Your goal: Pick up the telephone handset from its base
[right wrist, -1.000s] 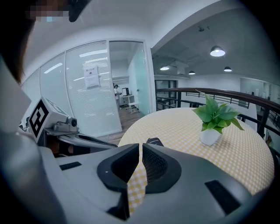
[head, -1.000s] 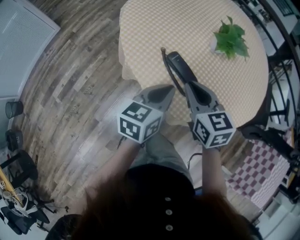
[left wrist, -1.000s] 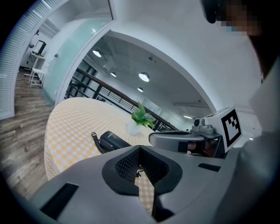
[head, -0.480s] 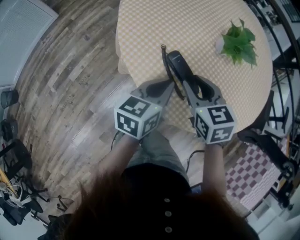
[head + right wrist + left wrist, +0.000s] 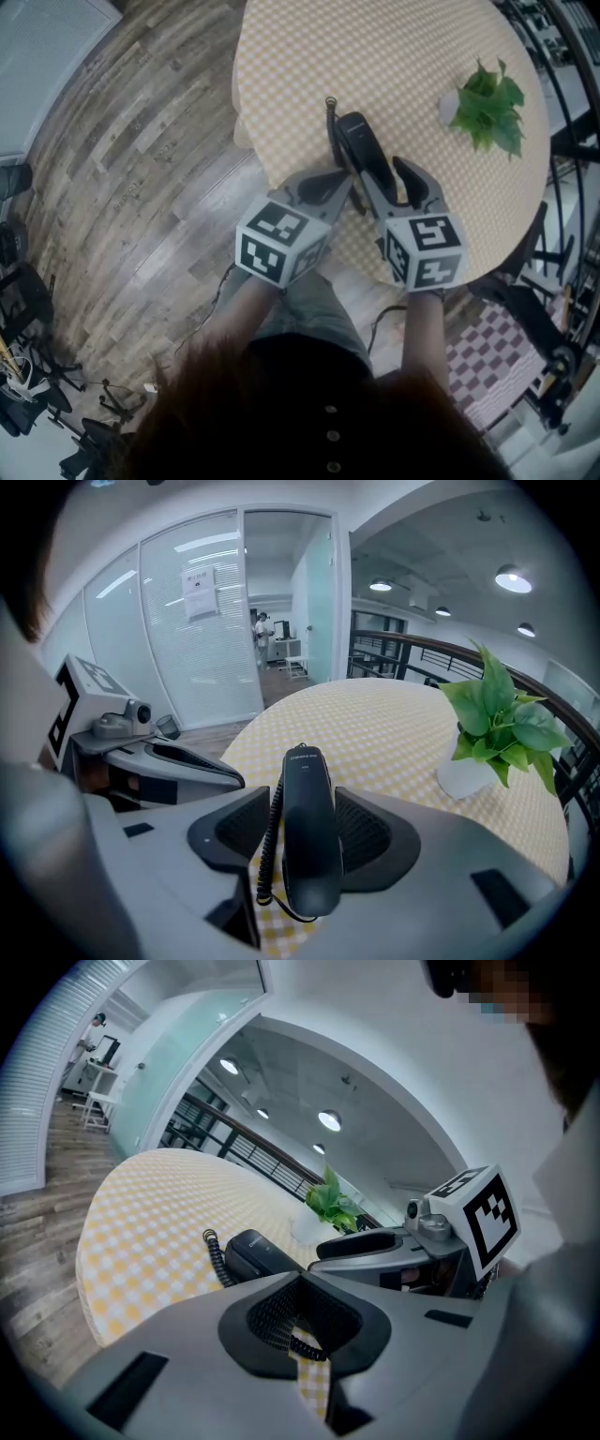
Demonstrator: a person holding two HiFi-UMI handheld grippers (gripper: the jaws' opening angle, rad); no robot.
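**Head view, looking steeply down.** A round tabletop (image 5: 375,56) under a yellow checked cloth fills the upper centre of the frame. Wooden floor (image 5: 141,169) lies to its left. The black telephone handset (image 5: 361,150) lies lengthwise near the tabletop's lower edge. Its coiled cord (image 5: 330,127) runs along its left side. Whether a base sits beneath it cannot be told. A potted plant (image 5: 487,98) stands well apart at the upper right.

**Right claw** (image 5: 382,176): released, its jaws having just been opening. They straddle the near end of the handset, one jaw on each side. In the right gripper view a gap shows between each pad and the handset, and the cord hangs in the left-hand gap.

**Left claw** (image 5: 343,182): clenched, jaws together. Its tip lies just left of the handset, beside the cord. In the left gripper view a short stretch of cord shows through the slit below the pads.
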